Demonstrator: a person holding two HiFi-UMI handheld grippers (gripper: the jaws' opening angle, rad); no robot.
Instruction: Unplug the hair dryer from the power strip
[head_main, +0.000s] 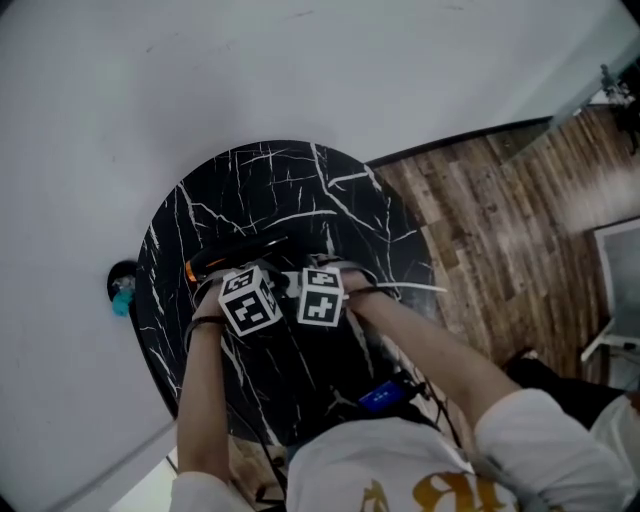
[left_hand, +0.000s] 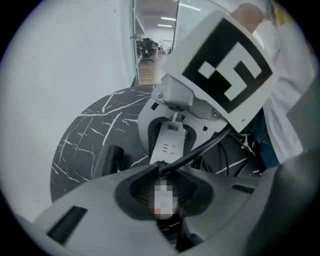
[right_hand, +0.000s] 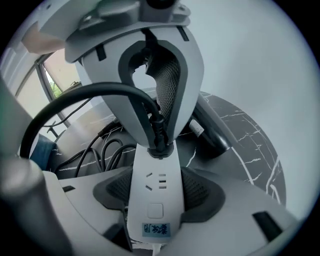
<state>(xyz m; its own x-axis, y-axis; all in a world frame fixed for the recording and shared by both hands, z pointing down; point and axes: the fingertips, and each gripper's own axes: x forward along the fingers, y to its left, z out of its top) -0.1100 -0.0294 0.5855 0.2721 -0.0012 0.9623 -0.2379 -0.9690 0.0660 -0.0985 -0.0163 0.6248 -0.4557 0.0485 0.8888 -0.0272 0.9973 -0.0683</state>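
A white power strip (right_hand: 152, 192) lies between my right gripper's (right_hand: 152, 202) pads, which are shut on its sides. At the strip's far end sits the black plug (right_hand: 159, 145) of the hair dryer. My left gripper (right_hand: 159, 137) comes down over it from the other side and is shut on it. In the left gripper view the plug (left_hand: 161, 168) shows between my left gripper's (left_hand: 162, 175) pads, and its cord (left_hand: 200, 148) runs up to the right. The black hair dryer (head_main: 215, 262) lies on the table just beyond both grippers (head_main: 285, 300).
The round black marble table (head_main: 300, 180) stands against a white wall. Loops of black cable (right_hand: 97, 150) lie beside the strip. A black and blue object (head_main: 122, 290) sits on the floor to the left, and wooden floor (head_main: 510, 220) shows to the right.
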